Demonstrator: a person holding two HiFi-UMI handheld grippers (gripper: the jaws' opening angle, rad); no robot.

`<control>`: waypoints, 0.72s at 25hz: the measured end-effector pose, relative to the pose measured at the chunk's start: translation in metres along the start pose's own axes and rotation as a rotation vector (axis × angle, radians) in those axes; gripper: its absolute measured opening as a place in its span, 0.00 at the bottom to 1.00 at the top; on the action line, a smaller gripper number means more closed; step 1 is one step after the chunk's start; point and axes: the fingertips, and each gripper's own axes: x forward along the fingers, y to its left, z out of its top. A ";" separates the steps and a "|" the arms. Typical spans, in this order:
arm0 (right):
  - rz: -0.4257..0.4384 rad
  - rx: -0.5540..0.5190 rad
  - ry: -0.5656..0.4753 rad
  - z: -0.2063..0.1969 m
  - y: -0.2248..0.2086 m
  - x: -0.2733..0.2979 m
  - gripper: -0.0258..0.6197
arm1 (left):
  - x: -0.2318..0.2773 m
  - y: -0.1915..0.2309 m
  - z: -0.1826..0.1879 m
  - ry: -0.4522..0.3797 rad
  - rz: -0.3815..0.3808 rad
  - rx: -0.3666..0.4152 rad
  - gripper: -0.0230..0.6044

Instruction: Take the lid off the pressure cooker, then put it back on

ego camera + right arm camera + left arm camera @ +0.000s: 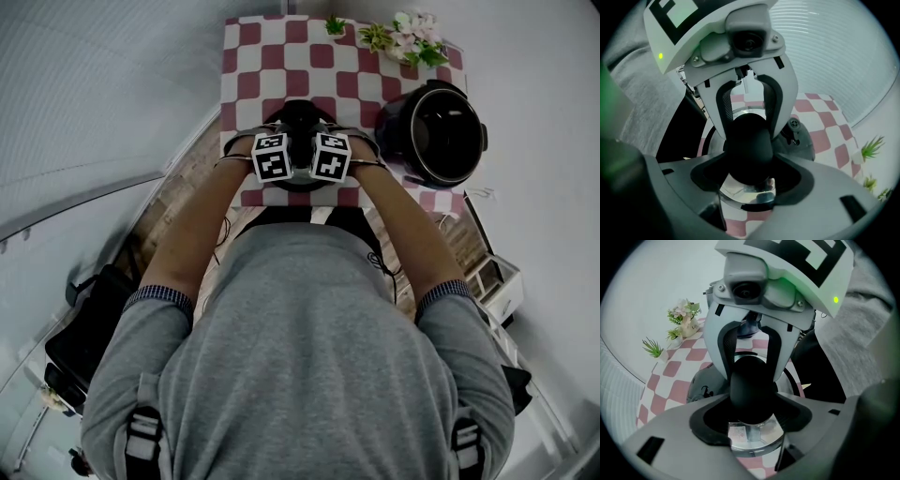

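The pressure cooker's lid (300, 186) lies on the checkered cloth near the table's front edge, mostly hidden under both grippers. Its black knob (751, 385) (749, 145) stands up from the shiny metal top (754, 437). My left gripper (285, 127) (751, 413) and right gripper (315, 127) (749, 176) face each other across the knob. Each has the knob between its open jaws, and I see no firm press on it. The open black cooker pot (436, 136) (701, 385) (801, 140) stands to the right of the lid.
A red-and-white checkered cloth (281, 56) covers the small table. A flower pot (412, 37) (684, 317) and a small green plant (335, 25) (652, 348) stand along the far edge. The person's body fills the near side.
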 end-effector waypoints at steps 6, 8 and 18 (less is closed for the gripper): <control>0.013 0.014 0.001 0.001 0.005 -0.006 0.49 | -0.005 -0.004 0.002 -0.001 -0.019 0.016 0.51; 0.017 0.023 -0.007 0.003 0.005 -0.013 0.49 | -0.012 -0.004 0.007 -0.003 -0.028 0.025 0.51; -0.043 0.059 -0.034 0.015 -0.005 -0.067 0.49 | -0.057 0.005 0.040 -0.009 -0.010 0.098 0.51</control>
